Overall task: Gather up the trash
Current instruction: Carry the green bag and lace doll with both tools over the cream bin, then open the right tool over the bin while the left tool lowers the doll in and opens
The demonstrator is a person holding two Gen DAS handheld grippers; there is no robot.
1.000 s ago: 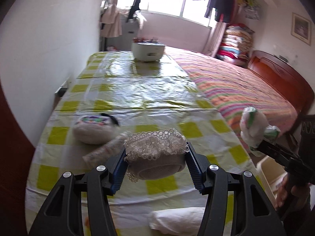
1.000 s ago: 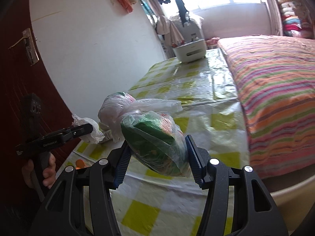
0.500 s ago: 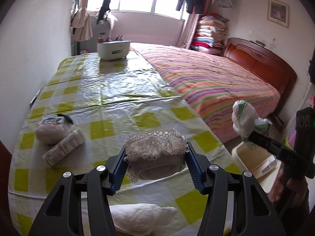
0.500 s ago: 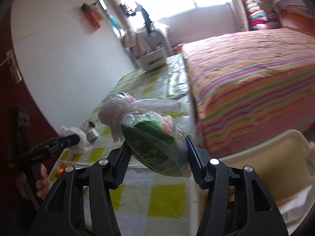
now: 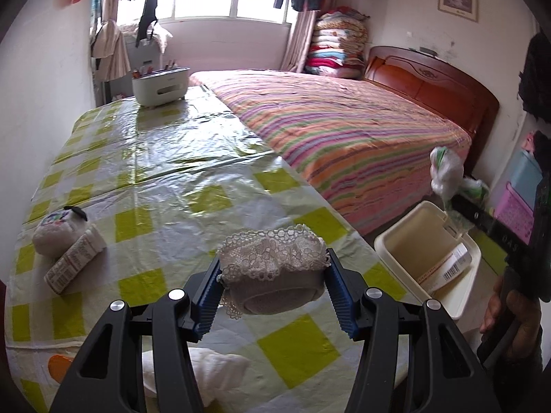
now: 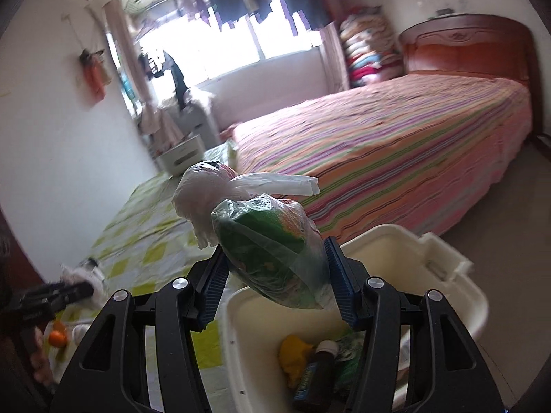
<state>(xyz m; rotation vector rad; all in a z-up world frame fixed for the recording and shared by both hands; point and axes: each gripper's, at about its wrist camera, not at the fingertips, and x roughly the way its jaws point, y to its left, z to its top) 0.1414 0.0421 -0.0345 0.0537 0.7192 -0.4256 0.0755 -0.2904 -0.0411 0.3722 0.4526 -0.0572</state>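
Trash bag [image 6: 272, 251], clear plastic over green packaging, clamped in the right gripper [image 6: 275, 275] above the cream bin [image 6: 444, 261]. Left gripper [image 5: 273, 287] grips a lace-trimmed bundle [image 5: 272, 265] over the checked tablecloth [image 5: 172, 179]. Carton [image 5: 447, 268] barcode and bottle [image 5: 74, 263] label illegible.

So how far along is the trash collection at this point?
Done: the bin already holds a yellow scrap and a dark bottle. In hand: the right gripper holds a bagged bundle over it; the left gripper clamps a lace-trimmed item. Left on the table: a white bottle, a round pouch and crumpled tissue.
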